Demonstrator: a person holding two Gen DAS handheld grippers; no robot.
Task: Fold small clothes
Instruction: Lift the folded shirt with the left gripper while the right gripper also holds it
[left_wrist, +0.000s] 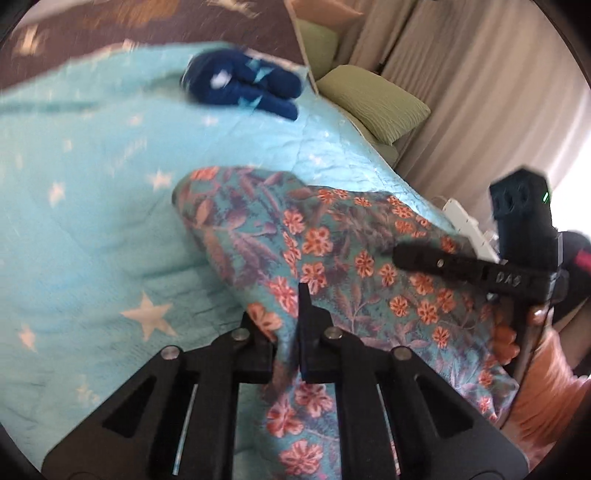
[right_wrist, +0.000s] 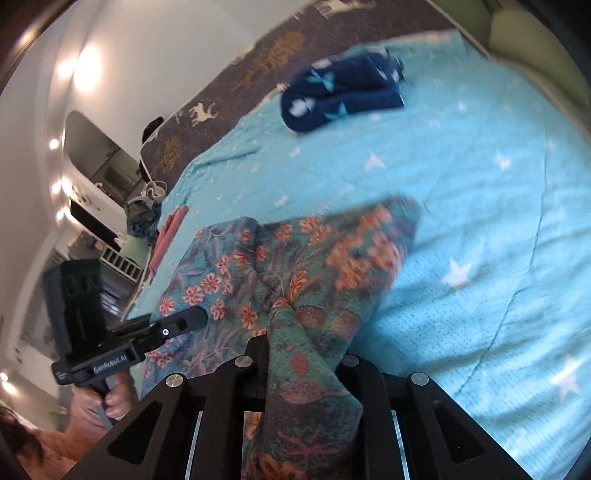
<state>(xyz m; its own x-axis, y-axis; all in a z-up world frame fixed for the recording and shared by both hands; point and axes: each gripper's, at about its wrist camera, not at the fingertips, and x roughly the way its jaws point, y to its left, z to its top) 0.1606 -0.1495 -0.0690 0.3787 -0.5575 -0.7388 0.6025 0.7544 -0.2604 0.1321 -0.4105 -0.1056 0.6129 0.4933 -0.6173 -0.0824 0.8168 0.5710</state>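
Observation:
A teal floral garment (left_wrist: 332, 254) with orange flowers lies partly lifted over the light blue star-print bedspread (left_wrist: 92, 221). My left gripper (left_wrist: 286, 332) is shut on its near edge, the cloth pinched between the jaws. My right gripper (right_wrist: 303, 354) is shut on another bunched edge of the same garment (right_wrist: 295, 266). The right gripper shows at the right of the left wrist view (left_wrist: 461, 267), and the left gripper shows at the left of the right wrist view (right_wrist: 166, 328). A folded dark blue garment (left_wrist: 240, 86) lies farther back on the bed, also in the right wrist view (right_wrist: 343, 92).
Green cushions (left_wrist: 373, 99) and beige curtains (left_wrist: 461, 92) stand beyond the bed's right edge. A brown deer-print blanket (right_wrist: 258, 74) covers the far end. A pink cloth (right_wrist: 166, 236) and a grey bundle (right_wrist: 142, 218) lie at the bed's left edge.

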